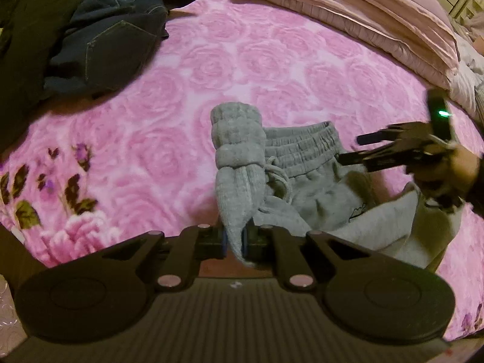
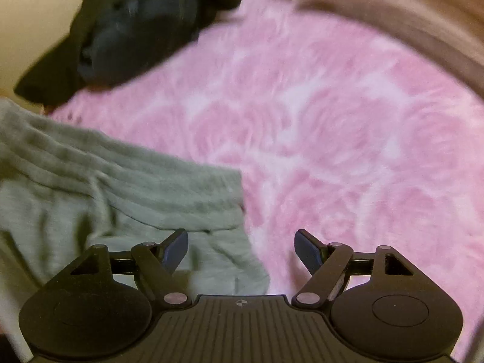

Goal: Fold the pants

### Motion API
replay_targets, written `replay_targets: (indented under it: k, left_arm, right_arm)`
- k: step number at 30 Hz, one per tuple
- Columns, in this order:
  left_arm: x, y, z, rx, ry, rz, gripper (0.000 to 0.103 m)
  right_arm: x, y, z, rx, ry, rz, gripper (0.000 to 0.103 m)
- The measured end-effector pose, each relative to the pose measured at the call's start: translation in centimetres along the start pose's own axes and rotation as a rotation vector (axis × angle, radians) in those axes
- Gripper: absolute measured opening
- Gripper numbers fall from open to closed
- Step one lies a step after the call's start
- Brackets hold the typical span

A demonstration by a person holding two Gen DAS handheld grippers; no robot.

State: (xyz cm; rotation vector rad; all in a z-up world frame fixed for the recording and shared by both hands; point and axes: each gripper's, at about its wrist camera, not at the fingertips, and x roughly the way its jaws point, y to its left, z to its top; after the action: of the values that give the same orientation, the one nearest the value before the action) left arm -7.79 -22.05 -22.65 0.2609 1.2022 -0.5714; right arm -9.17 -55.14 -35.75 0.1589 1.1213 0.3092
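Pinching grey pants (image 1: 305,178) cuff firmly in left gripper (image 1: 234,240); right gripper (image 2: 241,252) fingers spread, empty. Better to clamp waistband corner squarely, then keep edges aligned on bed (image 1: 242,69).

Grey sweatpants (image 1: 317,187) lie bunched on the pink rose bedspread (image 1: 211,69), elastic waistband and drawstring showing, one ribbed cuff (image 1: 236,139) lifted up above them.

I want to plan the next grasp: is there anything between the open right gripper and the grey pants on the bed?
Nothing visible. The right gripper hangs open just over the edge of the grey pants, with only pink blanket beside them.
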Motion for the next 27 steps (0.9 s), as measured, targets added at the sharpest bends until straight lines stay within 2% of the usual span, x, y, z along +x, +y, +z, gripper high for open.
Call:
replay_targets:
  k: [3, 4, 6, 8, 11, 13, 16, 20, 23, 27]
  left_arm:
    - [0.3, 0.2, -0.2, 0.008, -0.005, -0.007, 0.006]
    - [0.3, 0.3, -0.4, 0.011, -0.008, -0.009, 0.006]
    - [0.1, 0.3, -0.3, 0.014, -0.018, -0.017, 0.006]
    - [-0.4, 0.3, 0.1, 0.032, -0.036, -0.024, 0.005]
    - [-1.8, 0.2, 1.7, 0.065, -0.079, -0.036, 0.005]
    - [-3.3, 0.2, 3.5, 0.094, -0.131, -0.048, 0.005]
    - [-6.0, 0.4, 7.2, 0.146, -0.233, -0.078, 0.005]
    - [-10.7, 0.2, 13.2, 0.263, -0.413, -0.144, 0.005]
    - [-14.3, 0.3, 17.5, 0.361, -0.547, -0.206, 0.005]
    - [-19.3, 2.3, 22.9, 0.462, -0.722, -0.328, 0.005]
  right_arm:
    - [3.0, -0.6, 0.8, -0.033, 0.062, 0.087, 0.074]
    - [3.4, -0.5, 1.1, -0.041, 0.066, 0.115, 0.060]
    - [3.5, -0.4, 1.7, -0.045, 0.085, 0.152, 0.025]
    - [2.3, -0.1, 2.1, -0.027, 0.076, 0.140, 0.015]
    - [-2.2, 1.3, 2.8, -0.035, -0.018, 0.110, 0.012]
    - [-6.3, 2.7, 3.7, -0.059, -0.098, 0.055, 0.011]
    - [-13.4, 4.7, 4.9, -0.082, -0.227, -0.058, 0.011]
    - [-23.0, 7.9, 6.4, -0.056, -0.419, -0.244, 0.010]
    - [-29.1, 12.0, 7.7, -0.035, -0.564, -0.377, 0.010]
    - [-34.5, 20.1, 10.3, -0.058, -0.725, -0.546, 0.010]
